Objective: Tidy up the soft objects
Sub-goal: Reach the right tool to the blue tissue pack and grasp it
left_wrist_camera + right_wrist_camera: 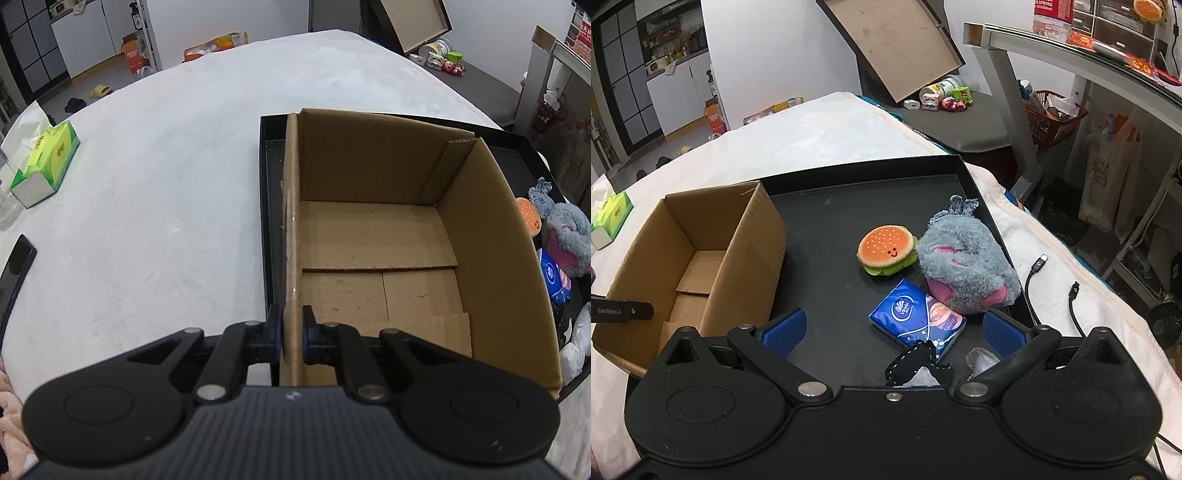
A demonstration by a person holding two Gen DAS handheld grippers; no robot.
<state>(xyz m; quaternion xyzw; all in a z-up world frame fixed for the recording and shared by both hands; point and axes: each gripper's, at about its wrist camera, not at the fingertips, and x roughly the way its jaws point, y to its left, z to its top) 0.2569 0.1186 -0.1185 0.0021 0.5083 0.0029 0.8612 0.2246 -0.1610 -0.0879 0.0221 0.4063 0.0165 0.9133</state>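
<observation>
An open, empty cardboard box stands in a black tray. My left gripper is shut on the box's left wall, one pad on each side. In the right wrist view the box is at the left of the tray. On the tray lie a burger plush, a grey plush, a blue tissue pack and a small black felt piece. My right gripper is open and empty, just above the tissue pack.
A green tissue box and a dark phone lie on the white cloth at the left. Two black cables lie right of the tray. A shelf frame and a red basket stand beyond at the right.
</observation>
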